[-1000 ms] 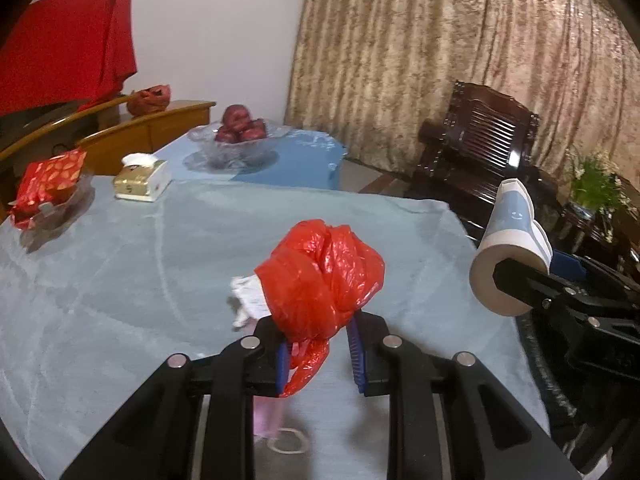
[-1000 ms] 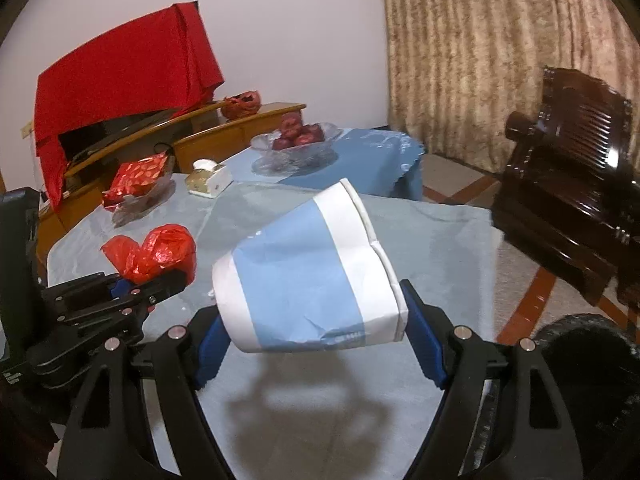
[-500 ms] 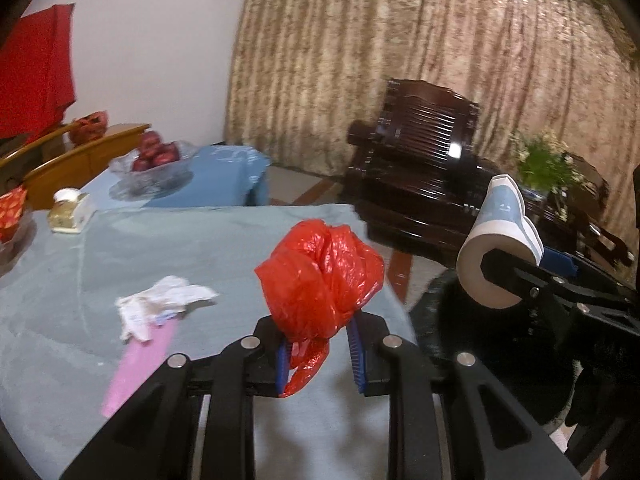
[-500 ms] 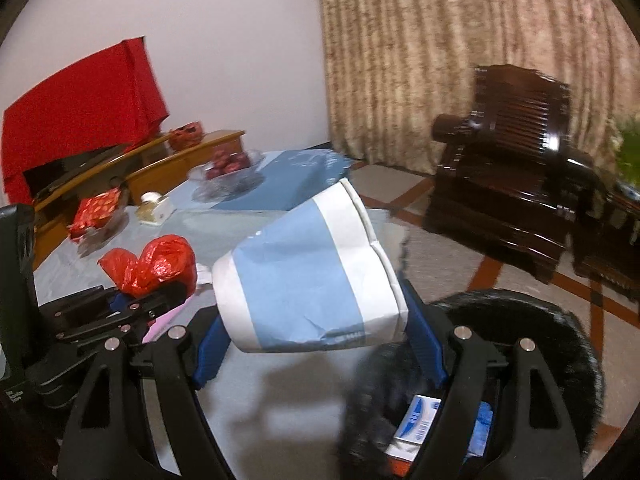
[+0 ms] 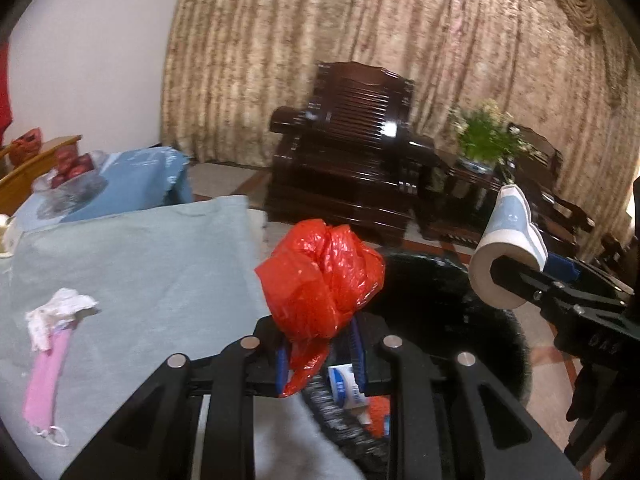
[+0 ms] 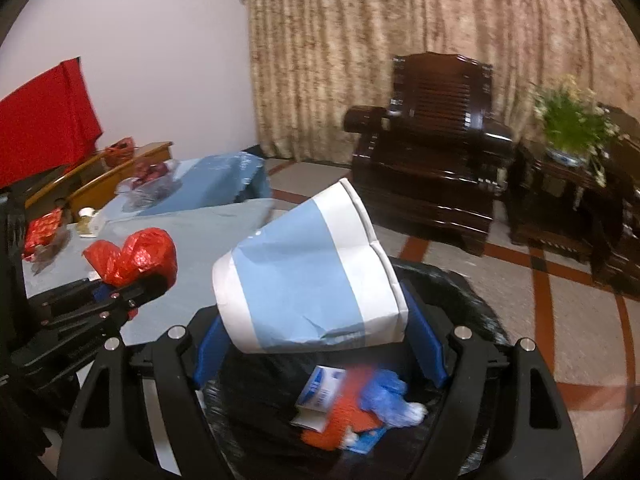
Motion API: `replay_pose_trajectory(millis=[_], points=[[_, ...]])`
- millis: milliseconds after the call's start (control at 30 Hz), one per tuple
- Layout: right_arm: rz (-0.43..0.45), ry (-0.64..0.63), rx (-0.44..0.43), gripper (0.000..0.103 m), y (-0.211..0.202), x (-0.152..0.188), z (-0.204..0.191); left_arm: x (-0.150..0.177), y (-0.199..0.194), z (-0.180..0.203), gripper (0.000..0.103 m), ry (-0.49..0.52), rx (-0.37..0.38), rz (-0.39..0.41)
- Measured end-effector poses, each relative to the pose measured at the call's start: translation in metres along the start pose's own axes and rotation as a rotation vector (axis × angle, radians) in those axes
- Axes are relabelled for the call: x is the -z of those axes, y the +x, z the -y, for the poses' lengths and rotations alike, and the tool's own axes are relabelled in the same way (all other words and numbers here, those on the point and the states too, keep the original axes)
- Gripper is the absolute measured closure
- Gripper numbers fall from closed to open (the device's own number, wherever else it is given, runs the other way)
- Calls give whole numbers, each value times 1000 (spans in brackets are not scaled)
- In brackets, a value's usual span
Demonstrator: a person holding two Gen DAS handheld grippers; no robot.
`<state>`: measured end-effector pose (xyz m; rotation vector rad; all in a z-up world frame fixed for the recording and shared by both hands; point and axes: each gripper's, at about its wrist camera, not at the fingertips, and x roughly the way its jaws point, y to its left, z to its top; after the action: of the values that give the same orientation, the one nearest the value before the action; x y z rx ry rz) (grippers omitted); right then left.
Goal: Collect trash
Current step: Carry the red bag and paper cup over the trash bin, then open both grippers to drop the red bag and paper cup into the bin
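Black-lined trash bin point(image 6: 472, 300) being overhung beside bench point(image 5: 152, 264) edge. Blue-white paper cup point(image 6: 308, 276) being clamped by right claw point(image 6: 320, 344) above bin. Red plastic bag point(image 5: 320, 276) being pinched by left claw point(image 5: 320, 356) at bench edge.

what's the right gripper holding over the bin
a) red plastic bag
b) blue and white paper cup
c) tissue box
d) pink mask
b: the right gripper is clamped on a crumpled blue and white paper cup above the black bin; the red bag is in the left gripper.
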<state>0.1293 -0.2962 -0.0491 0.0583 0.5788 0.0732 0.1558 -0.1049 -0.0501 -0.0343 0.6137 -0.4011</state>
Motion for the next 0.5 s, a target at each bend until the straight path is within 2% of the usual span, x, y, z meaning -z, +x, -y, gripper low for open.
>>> replay_pose_trajectory(millis=[200, 367, 500], points=[[-23, 35, 62, 28, 3, 16, 34, -1, 22, 40, 79, 56, 48, -21], [-36, 56, 95, 28, 7, 23, 52, 1, 37, 57, 79, 74, 69, -37], [-45, 62, 112, 27, 13, 27, 61, 0, 50, 66, 73, 87, 86, -59]])
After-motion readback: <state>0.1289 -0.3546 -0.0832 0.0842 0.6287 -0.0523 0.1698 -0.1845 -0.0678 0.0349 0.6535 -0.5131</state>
